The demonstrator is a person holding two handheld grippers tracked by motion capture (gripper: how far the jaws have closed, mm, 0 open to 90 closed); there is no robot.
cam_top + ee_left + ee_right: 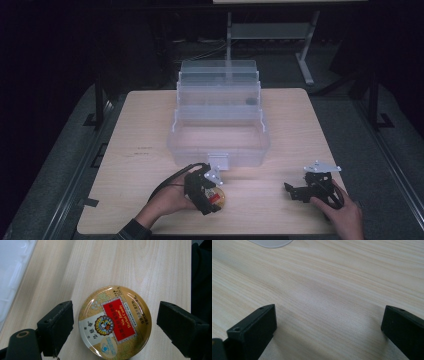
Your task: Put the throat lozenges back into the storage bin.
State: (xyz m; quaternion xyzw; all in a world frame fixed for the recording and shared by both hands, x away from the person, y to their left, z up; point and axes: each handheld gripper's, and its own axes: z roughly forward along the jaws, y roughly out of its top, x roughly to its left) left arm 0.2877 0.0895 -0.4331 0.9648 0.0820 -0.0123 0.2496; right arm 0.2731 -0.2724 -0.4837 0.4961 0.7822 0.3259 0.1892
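The left tongs (115, 322) are held wide apart, with the round tin (115, 321) lying flat on the tabletop (150, 267) between the jaws, untouched. The right tongs (329, 325) are spread wide over bare tabletop. The clear box (218, 131) stands beyond.

Round gold candy tin (115, 322), flat on table (155, 270)

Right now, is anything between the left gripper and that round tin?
Nothing visible. The left gripper has its jaws open on either side of the tin, with only bare table around it.
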